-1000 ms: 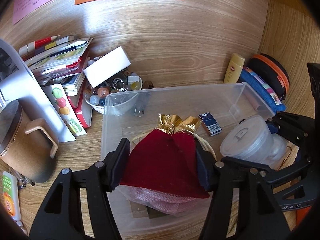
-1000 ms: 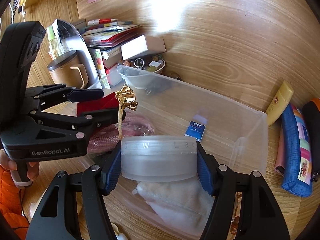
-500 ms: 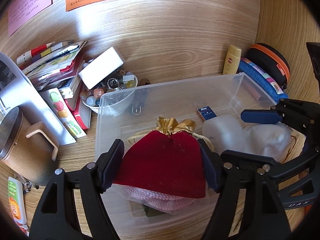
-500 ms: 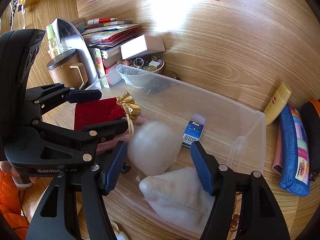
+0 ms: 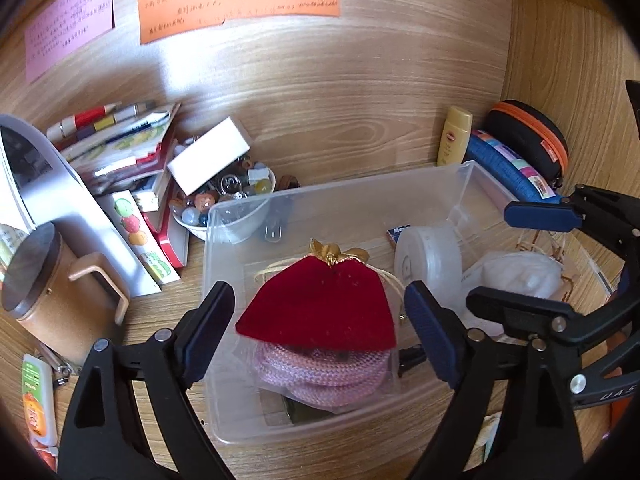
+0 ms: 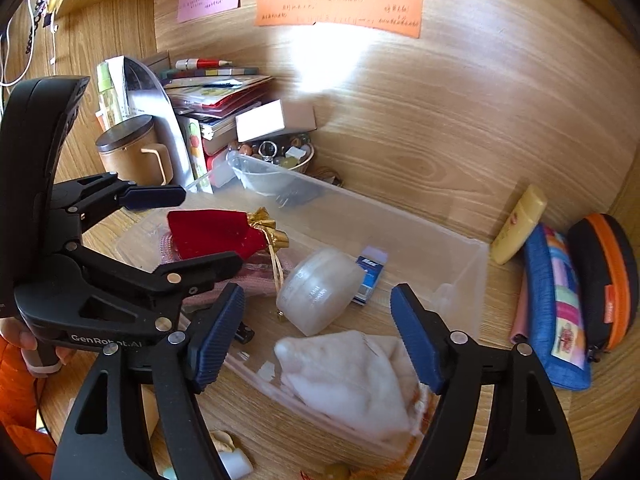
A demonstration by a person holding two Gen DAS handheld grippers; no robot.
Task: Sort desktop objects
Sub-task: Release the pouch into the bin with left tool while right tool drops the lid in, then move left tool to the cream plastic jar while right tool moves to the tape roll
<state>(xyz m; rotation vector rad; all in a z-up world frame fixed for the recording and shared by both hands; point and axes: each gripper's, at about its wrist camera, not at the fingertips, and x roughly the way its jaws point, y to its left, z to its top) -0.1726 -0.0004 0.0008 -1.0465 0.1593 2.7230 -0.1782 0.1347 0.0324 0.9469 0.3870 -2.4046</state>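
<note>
A clear plastic bin [image 5: 352, 196] [image 6: 460, 248] sits on the wooden desk. In it lie a red velvet pouch [image 5: 320, 308] [image 6: 212, 232] with a gold top on a pink mesh bundle [image 5: 320, 372], a round frosted jar [image 5: 428, 256] [image 6: 320, 288] tipped on its side, a small blue box [image 6: 370, 276] and a white cloth [image 6: 352, 376] [image 5: 516, 276]. My left gripper [image 5: 320, 324] is open above the pouch, apart from it. My right gripper [image 6: 316, 336] is open above the jar and cloth, holding nothing.
A bowl of marbles [image 5: 224, 200] with a white box [image 5: 210, 154] on it, stacked books [image 5: 120, 148], a brown lidded mug [image 5: 48, 280] and a small tube [image 5: 38, 400] lie left of the bin. A yellow tube [image 6: 520, 224], blue pencil case [image 6: 556, 308] and black-orange case [image 6: 608, 276] lie right.
My left gripper opened and let the red pouch rest in the bin. My right gripper opened and dropped the frosted jar, which rolled onto its side. Both grippers pulled back.
</note>
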